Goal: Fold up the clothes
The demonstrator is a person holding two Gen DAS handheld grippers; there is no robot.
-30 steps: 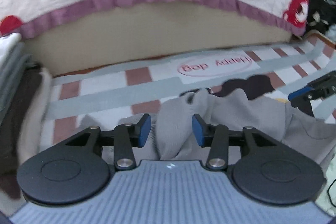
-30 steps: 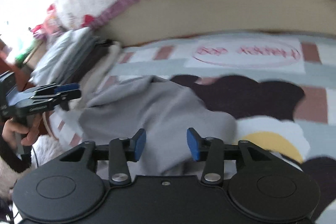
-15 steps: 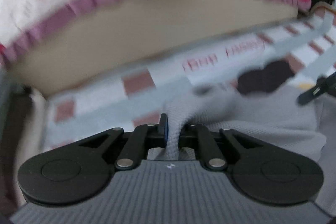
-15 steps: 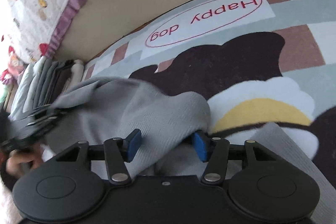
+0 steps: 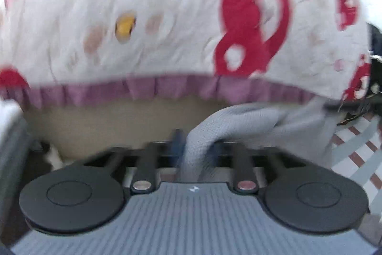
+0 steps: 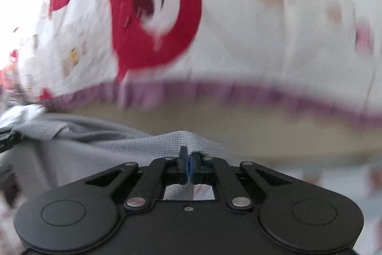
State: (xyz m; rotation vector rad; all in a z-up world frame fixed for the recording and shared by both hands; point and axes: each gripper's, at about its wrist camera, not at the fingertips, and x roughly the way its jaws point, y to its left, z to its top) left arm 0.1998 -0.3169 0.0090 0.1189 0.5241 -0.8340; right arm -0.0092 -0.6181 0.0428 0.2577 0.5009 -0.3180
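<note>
Left wrist view: my left hand-held gripper (image 5: 194, 147) has thick bunched fold of grey garment (image 5: 241, 121) between its fingers, jaws opening; blur hides whether pads press cloth. Garment stretches right, lifted above checked mat (image 5: 355, 147). White quilt with red print and purple frill (image 5: 167, 23) fills background.

Right wrist view: my right hand-held gripper (image 6: 187, 163) clamped tight on garment's edge (image 6: 133, 142). Cloth runs left toward other gripper's black tip (image 6: 7, 139).
</note>
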